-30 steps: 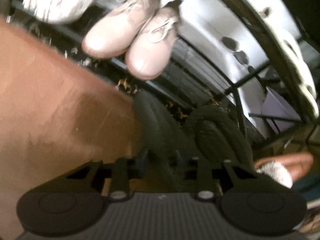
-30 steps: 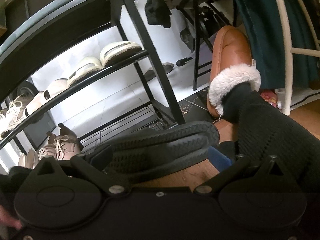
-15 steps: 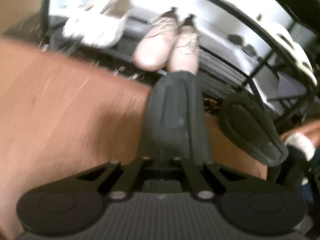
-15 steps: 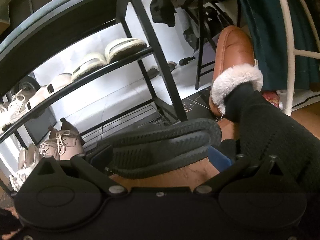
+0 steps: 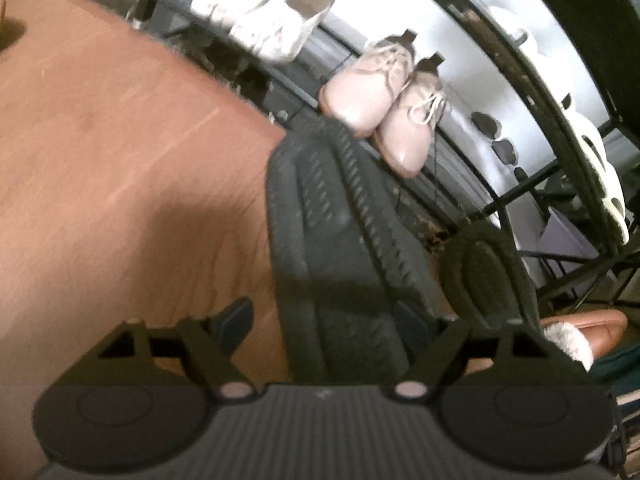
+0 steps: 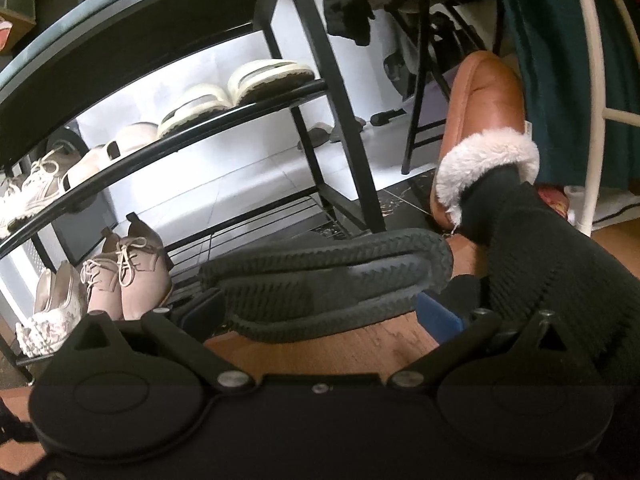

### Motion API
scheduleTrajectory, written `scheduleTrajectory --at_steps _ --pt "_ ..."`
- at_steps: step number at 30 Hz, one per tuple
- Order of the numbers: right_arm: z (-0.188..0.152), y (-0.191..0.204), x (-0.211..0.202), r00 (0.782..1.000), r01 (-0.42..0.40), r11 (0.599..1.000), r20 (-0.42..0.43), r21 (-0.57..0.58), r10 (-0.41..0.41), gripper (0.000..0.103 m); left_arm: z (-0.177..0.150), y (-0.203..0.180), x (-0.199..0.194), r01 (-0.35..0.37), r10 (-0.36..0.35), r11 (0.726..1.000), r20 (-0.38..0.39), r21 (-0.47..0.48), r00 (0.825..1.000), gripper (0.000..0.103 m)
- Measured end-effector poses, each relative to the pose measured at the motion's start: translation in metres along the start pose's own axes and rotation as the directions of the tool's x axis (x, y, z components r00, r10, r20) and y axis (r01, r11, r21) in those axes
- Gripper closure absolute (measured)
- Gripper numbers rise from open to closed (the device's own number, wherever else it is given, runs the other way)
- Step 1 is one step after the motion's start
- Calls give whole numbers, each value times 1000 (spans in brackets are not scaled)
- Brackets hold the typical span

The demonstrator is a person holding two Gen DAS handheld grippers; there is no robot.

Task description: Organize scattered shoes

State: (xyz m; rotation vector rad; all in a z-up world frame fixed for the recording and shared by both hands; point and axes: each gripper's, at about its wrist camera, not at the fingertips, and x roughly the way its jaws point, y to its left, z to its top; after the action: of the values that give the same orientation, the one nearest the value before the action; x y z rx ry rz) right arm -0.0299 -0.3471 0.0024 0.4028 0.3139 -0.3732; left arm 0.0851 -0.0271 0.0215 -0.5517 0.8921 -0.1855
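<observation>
Two views. Left wrist: left gripper (image 5: 326, 322), fingers spread wide, straddles a dark slipper (image 5: 340, 248) lying sole-up before the shoe rack (image 5: 516, 92) — seemingly released. Right wrist: right gripper (image 6: 320, 310), also unclenched, brackets another slipper (image 6: 320, 280) near the rack's bottom shelf — grip uncertain.

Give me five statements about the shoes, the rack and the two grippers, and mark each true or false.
1. The left gripper has its fingers spread wide on either side of a dark grey ridged-sole shoe. True.
2. The pair of pink lace-up shoes stands on the black metal rack's lowest shelf. True.
3. The white slide sandals lie on the wooden floor. False: they rest on an upper rack shelf.
4. The brown fur-lined slipper is empty. False: a black-sleeved leg fills it.
5. The right gripper is shut tight. False: it is open around a dark ridged sole.
</observation>
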Motion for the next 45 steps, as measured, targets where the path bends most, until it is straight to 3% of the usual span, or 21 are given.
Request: scheduleTrajectory --at_steps 5,13,16,18,21,25,27,32,33,36,40,42,45 --pt "0 0 2 1000 7 1000 -10 19 -7 0 -1 -43 -2 -102 95 982 52 162 994 20" --pt "0 -2 0 1000 9 1000 -4 22 -9 0 -13 -105 36 -197 187 947 62 255 980 20" --pt "1 -5 1 1000 21 999 -8 40 -20 0 -17 -110 48 -266 253 933 83 244 964 20" --pt "1 -8 2 1000 28 998 -10 53 -27 0 -18 -99 45 -247 233 948 94 199 968 20" --pt "2 -10 2 1000 29 997 -11 74 -29 0 -19 -76 44 -218 207 967 92 132 974 10" --pt "0 -7 6 999 10 998 -35 68 -8 0 -17 -48 64 -131 132 991 -25 24 991 6" --pt "0 -5 5 1000 2 999 -30 48 -1 0 -19 -43 69 -128 129 991 -18 22 992 6" --pt "0 -9 7 999 32 996 -38 78 -29 0 -26 -37 88 -60 61 998 -131 13 990 4" --pt "0 -9 8 998 36 996 -47 83 -32 0 -27 -38 89 -48 49 999 -139 13 989 6" --pt "-1 -6 9 999 28 997 -46 67 -25 0 -28 -51 90 7 4 997 -141 81 990 27" --pt "-1 -5 7 999 24 998 -32 53 -23 0 -31 -68 88 33 -1 981 -171 190 985 32" --pt "0 -6 8 999 31 997 -38 65 -28 0 -34 -70 81 20 12 979 -154 205 988 34" --pt "1 -7 8 999 39 996 -33 75 -36 0 -32 -63 67 7 17 982 -126 188 992 45"
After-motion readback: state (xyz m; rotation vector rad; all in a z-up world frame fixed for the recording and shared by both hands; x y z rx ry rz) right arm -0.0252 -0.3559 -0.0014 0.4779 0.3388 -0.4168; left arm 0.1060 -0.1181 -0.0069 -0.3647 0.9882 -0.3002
